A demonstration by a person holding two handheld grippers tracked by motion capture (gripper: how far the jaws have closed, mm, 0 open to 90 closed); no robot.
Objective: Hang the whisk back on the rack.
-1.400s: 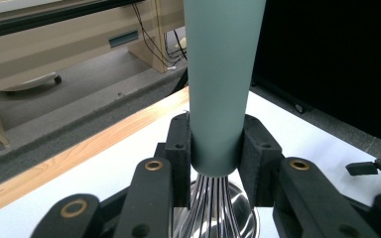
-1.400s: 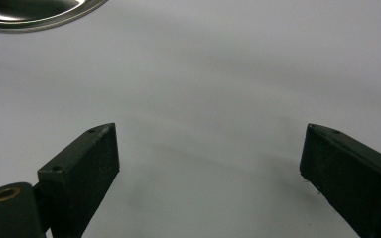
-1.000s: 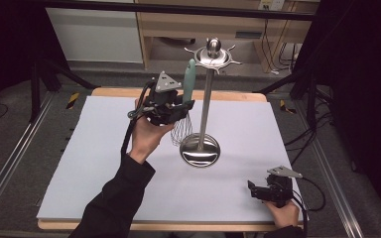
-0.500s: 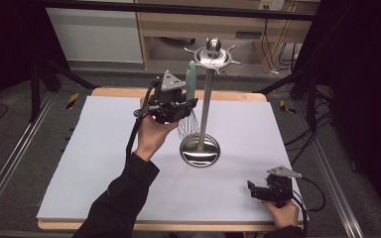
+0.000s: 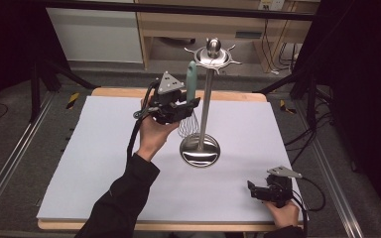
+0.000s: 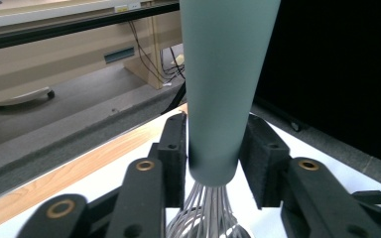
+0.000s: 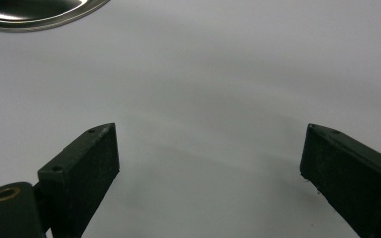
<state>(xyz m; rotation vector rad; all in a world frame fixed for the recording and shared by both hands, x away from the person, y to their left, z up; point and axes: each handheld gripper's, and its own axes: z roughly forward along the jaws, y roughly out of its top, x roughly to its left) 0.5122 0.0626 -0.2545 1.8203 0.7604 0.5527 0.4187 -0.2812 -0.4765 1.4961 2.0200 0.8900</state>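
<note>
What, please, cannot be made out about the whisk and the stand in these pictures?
- Whisk: handle top cut off by the left gripper view's upper edge; wires cut off at the bottom edge.
- Stand: hooks too small in the high view.
- Stand base: cropped by the right gripper view's top edge.

The whisk with its tapering handle (image 6: 225, 84) is muted teal above bare silver wires. The tall metal utensil stand with round base (image 5: 200, 150) shines chrome. The table (image 5: 104, 148) is pale lavender-white, edged in light wood. Each hand-held gripper (image 5: 178, 110) is black.
</note>
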